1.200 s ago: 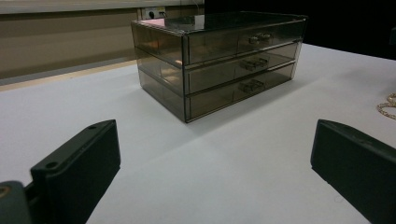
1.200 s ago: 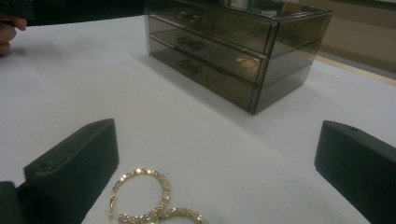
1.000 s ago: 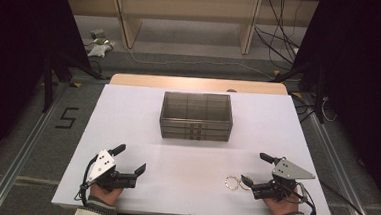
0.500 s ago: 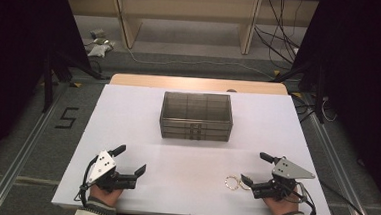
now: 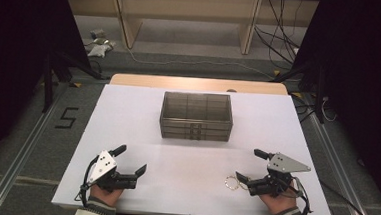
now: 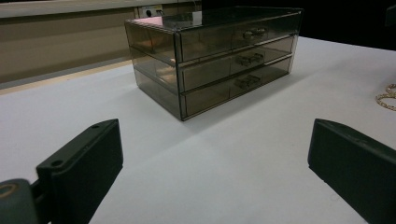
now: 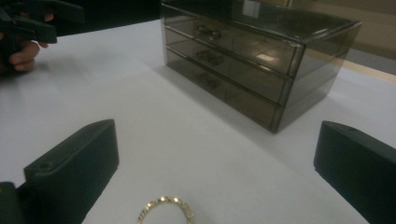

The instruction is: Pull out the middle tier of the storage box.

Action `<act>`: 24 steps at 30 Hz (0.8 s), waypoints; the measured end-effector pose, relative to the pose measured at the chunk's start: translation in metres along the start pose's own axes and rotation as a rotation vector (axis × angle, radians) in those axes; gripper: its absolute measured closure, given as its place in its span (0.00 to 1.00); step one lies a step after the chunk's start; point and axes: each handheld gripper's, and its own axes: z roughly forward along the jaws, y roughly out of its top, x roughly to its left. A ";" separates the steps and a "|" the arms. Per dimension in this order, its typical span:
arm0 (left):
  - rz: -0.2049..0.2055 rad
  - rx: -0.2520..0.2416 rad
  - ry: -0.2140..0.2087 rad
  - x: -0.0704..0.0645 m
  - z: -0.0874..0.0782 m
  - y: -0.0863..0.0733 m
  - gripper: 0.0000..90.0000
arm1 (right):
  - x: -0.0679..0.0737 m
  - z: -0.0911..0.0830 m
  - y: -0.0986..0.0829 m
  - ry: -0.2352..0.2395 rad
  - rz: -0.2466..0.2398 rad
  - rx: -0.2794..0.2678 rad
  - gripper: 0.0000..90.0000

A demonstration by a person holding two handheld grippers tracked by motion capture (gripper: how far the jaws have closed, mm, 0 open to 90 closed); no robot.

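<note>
A smoky transparent chest with three shut drawers (image 5: 196, 115) stands at the middle of the white table (image 5: 127, 118). My left gripper (image 5: 131, 159) rests open near the front left edge, nothing between its jaws, facing the chest (image 6: 215, 56). At the front right my right gripper (image 5: 247, 165) also stands open. A gold chain bracelet (image 5: 233, 183) lies flat on the table just beside its nearer jaw. In the right gripper view the bracelet (image 7: 166, 210) lies low between the jaws, untouched, with the chest (image 7: 252, 60) beyond. The left gripper view catches the bracelet (image 6: 387, 98) at its right edge.
Behind the table runs a wooden bench edge (image 5: 200, 83), with shelving legs and cables on the floor beyond. Dark curtains flank both sides. Bare tabletop lies between the chest and both grippers. The other hand and gripper (image 7: 32, 18) show far left in the right gripper view.
</note>
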 end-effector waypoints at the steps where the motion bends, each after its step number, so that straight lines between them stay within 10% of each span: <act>1: 0.000 0.000 0.000 0.000 0.000 0.000 0.03 | 0.001 0.001 0.003 0.001 -0.005 0.004 0.01; 24: 0.014 0.005 -0.010 -0.002 0.002 0.000 0.04 | 0.021 0.052 0.040 0.064 -0.082 0.031 0.01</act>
